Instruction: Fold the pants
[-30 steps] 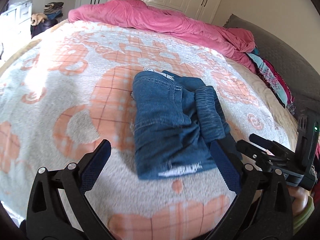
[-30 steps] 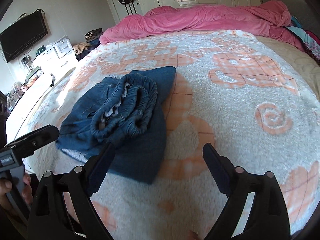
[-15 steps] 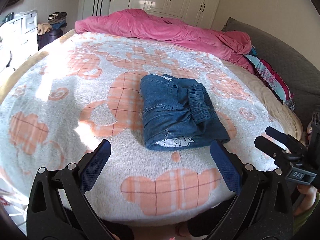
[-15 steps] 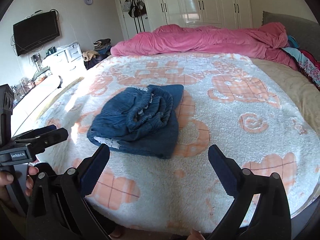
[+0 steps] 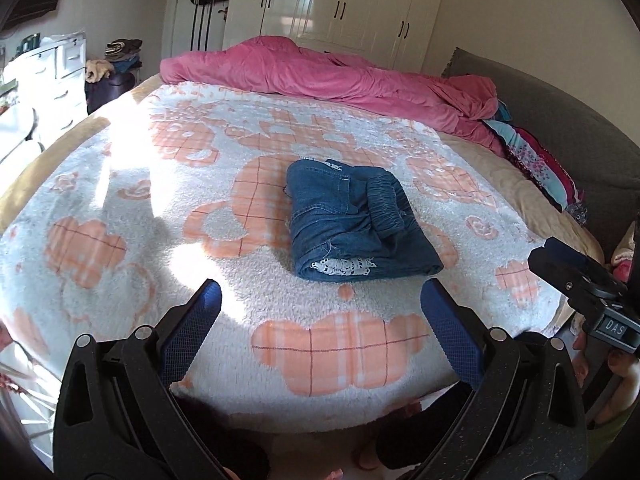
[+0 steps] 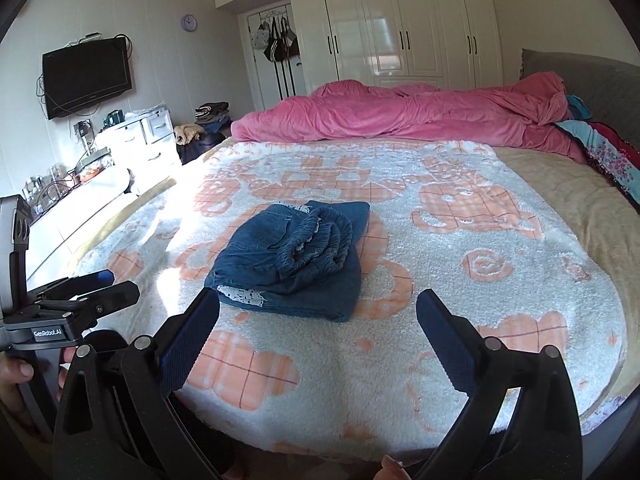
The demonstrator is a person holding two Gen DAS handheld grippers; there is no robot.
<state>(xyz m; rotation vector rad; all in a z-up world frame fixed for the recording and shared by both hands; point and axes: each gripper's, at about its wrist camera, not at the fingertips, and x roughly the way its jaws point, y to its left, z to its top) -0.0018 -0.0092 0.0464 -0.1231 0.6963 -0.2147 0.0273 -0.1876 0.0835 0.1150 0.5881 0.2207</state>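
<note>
A pair of blue denim pants (image 5: 352, 224) lies folded into a compact bundle on the white and orange blanket (image 5: 160, 216), its elastic waistband on top and a white lace hem at the near end. From the right wrist view the same pants (image 6: 292, 260) sit in the middle of the bed. My left gripper (image 5: 320, 320) hangs open in front of the bundle, well short of it, with nothing between its blue pads. My right gripper (image 6: 318, 326) is also open and empty, just short of the bundle's near edge. Each gripper shows at the edge of the other's view.
A crumpled pink duvet (image 6: 400, 116) lies across the far end of the bed. Patterned clothes (image 5: 540, 172) are piled by the grey headboard (image 5: 560, 120) at the right. White drawers (image 6: 144, 140) and a wall television (image 6: 86, 76) stand left. White wardrobes (image 6: 400, 28) line the back wall.
Both grippers have drawn back and risen from the folded pants, so the bundle looks smaller and farther off. The pants lie as before.
</note>
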